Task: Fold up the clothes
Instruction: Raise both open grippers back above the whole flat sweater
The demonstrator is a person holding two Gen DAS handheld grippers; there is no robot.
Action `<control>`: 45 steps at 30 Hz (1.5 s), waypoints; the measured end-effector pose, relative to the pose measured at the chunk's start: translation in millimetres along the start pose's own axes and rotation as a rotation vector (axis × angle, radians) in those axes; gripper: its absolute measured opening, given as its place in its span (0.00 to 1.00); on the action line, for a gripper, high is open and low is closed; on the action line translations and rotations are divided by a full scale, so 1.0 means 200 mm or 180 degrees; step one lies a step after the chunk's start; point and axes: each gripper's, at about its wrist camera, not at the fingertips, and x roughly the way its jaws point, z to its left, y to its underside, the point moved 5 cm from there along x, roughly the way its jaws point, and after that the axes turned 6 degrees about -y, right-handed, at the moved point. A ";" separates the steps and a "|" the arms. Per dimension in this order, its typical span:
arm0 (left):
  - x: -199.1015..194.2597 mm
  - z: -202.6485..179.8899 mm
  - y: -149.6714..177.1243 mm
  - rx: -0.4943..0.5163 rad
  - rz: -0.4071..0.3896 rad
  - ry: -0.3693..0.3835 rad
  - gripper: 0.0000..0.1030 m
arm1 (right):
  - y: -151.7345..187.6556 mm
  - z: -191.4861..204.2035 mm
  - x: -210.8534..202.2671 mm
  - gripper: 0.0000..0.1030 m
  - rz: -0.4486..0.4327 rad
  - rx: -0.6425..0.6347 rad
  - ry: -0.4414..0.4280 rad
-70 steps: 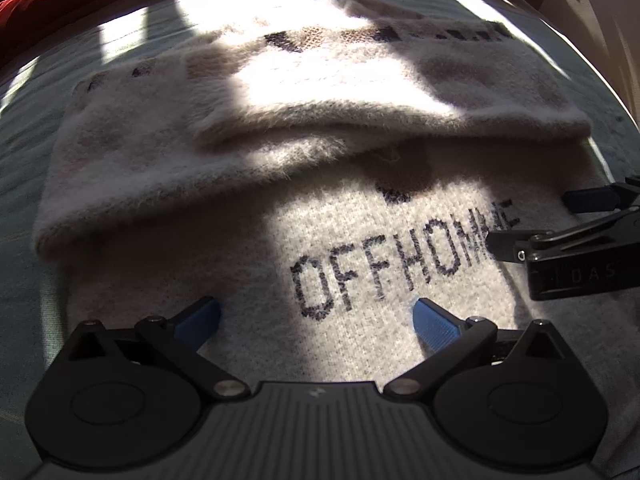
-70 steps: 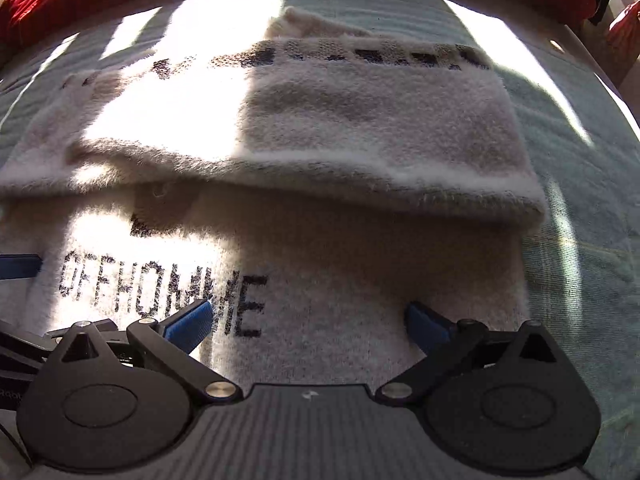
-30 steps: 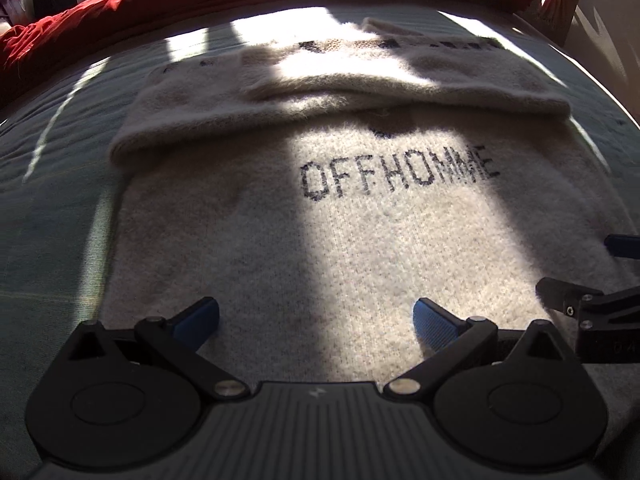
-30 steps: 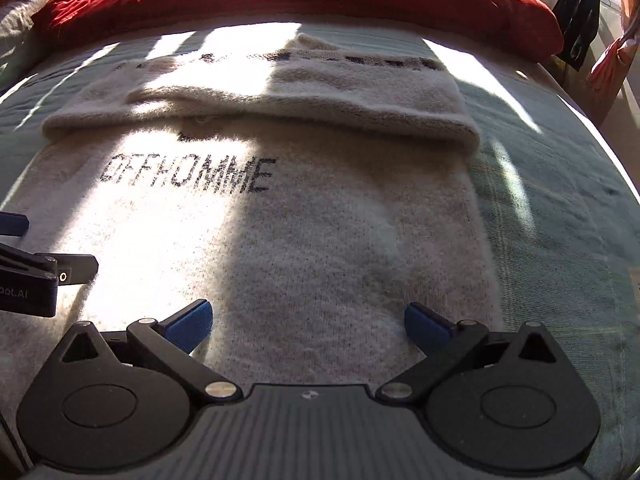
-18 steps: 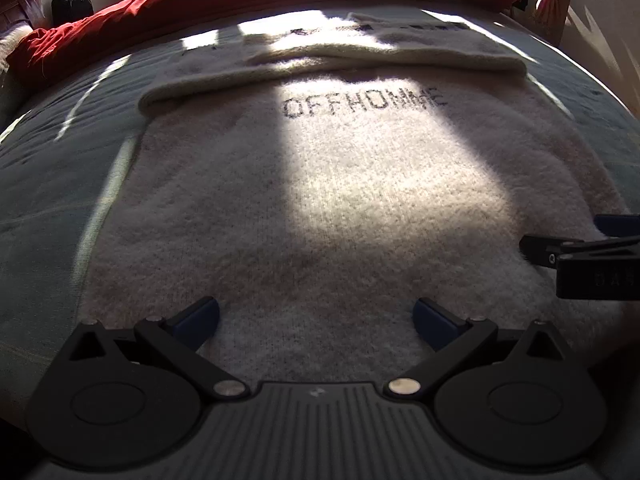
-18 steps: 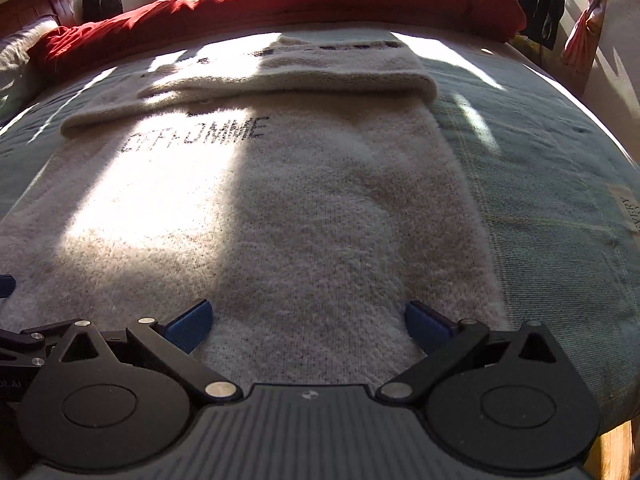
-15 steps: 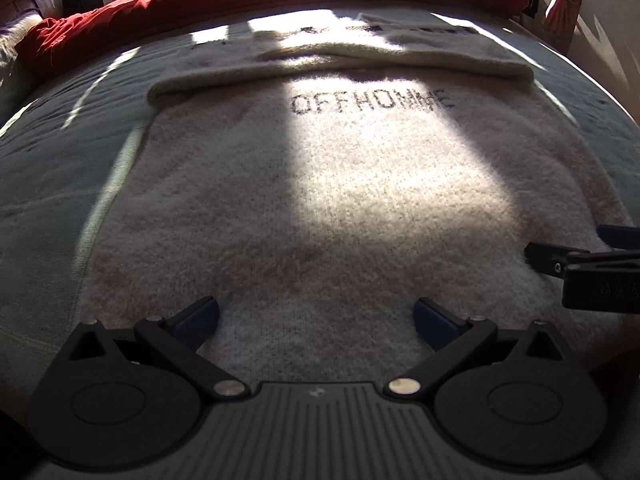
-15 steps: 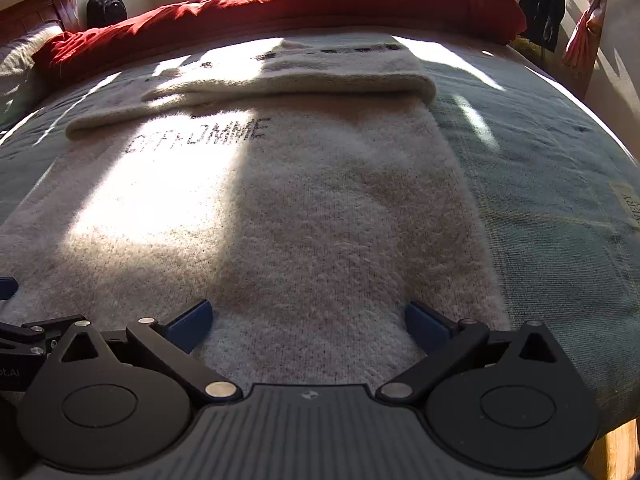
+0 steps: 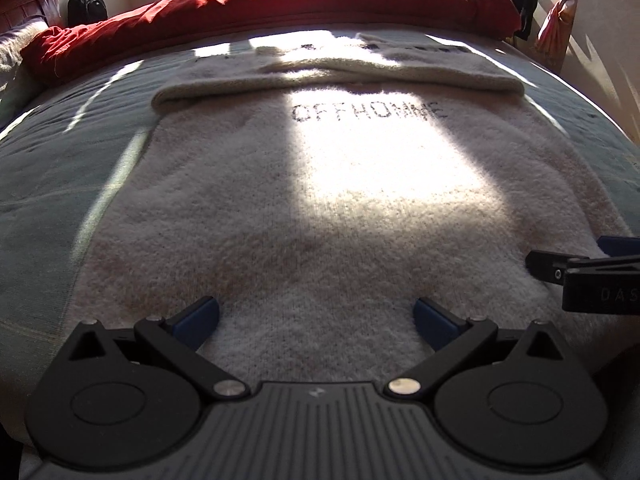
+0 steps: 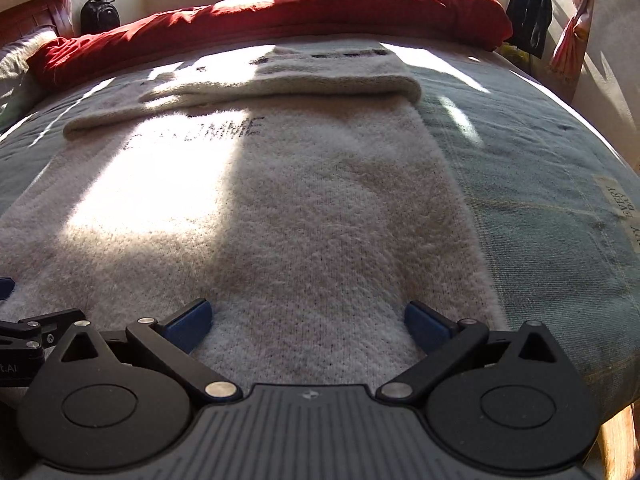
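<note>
- The bed (image 9: 44, 168) filled both views; its grey-green cover carried strips of sunlight, and a small label with the words "EVERY DAY" (image 10: 618, 204) was sewn near the right edge.
- A red duvet (image 9: 280, 4) lay bunched along the far side of the bed.
- The sweater (image 9: 320, 208), cream and fuzzy, lay flat in the middle of the bed. Its sleeves (image 9: 340, 74) were folded across the far end, just beyond the black lettering (image 9: 368, 112).
- In the room behind, dark clothes (image 10: 528, 8) hung at the right, orange curtains (image 10: 568, 40) stood beside them, and a black bag (image 10: 100, 14) hung at the left wall.
- The left gripper (image 9: 316, 316) was at the near hem of the sweater, jaws wide apart, holding nothing.
- The right gripper (image 10: 308, 316) was just beside it at the same hem, also wide apart and holding nothing.
</note>
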 end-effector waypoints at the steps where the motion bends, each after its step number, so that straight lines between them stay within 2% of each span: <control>1: 0.00 0.00 0.00 0.0008 -0.0021 0.0008 1.00 | 0.00 0.01 0.00 1.00 -0.0006 -0.0009 0.0025; 5: -0.01 0.00 0.01 0.0032 -0.0087 0.0021 1.00 | 0.02 0.01 0.00 1.00 -0.0097 -0.0017 0.0046; 8: -0.02 -0.01 -0.01 0.0097 -0.0023 0.0001 0.99 | 0.03 0.01 0.00 1.00 -0.0170 -0.0020 0.0055; 11: -0.02 -0.01 -0.09 0.0220 0.0069 0.0037 0.99 | 0.03 0.00 -0.01 1.00 -0.0189 -0.0010 0.0025; 13: -0.03 0.03 -0.16 0.0258 0.0001 0.0143 0.99 | 0.03 0.00 -0.01 1.00 -0.0194 -0.0005 0.0005; 15: -0.02 0.08 -0.23 0.0182 -0.0023 0.0268 0.99 | 0.03 0.00 -0.01 1.00 -0.0201 0.0000 -0.0022; 18: 0.08 0.20 -0.29 -0.0115 0.0177 0.0443 0.99 | 0.03 -0.01 -0.01 1.00 -0.0229 0.0019 -0.0056; 21: 0.15 0.32 -0.25 -0.0375 0.0395 0.0392 0.99 | 0.04 -0.01 -0.02 1.00 -0.0245 0.0013 -0.0083; 26: 0.12 0.41 -0.19 -0.0406 0.0324 0.0375 0.99 | 0.04 -0.02 -0.03 1.00 -0.0245 -0.0028 -0.0162; 29: 0.07 0.39 -0.16 -0.0339 0.0317 0.0306 0.99 | 0.00 -0.02 -0.04 1.00 -0.0200 -0.0051 -0.0130; 31: 0.06 0.36 -0.14 -0.0295 0.0317 0.0289 0.99 | -0.05 -0.01 -0.07 1.00 -0.0286 -0.0014 -0.0072; 34: 0.09 0.32 -0.10 -0.0222 0.0312 0.0186 0.99 | -0.16 0.04 -0.06 1.00 -0.0430 -0.0118 -0.0189; 38: 0.10 0.31 -0.11 -0.0240 0.0345 0.0075 0.99 | -0.26 0.11 0.05 1.00 -0.0407 -0.0194 -0.0418; 42: 0.10 0.31 -0.12 -0.0251 0.0416 0.0057 0.99 | -0.27 0.06 0.15 1.00 -0.0283 -0.0031 -0.0454; 45: 0.10 0.31 -0.11 -0.0254 0.0417 0.0043 0.99 | -0.22 -0.03 0.11 1.00 -0.0325 0.0033 -0.0439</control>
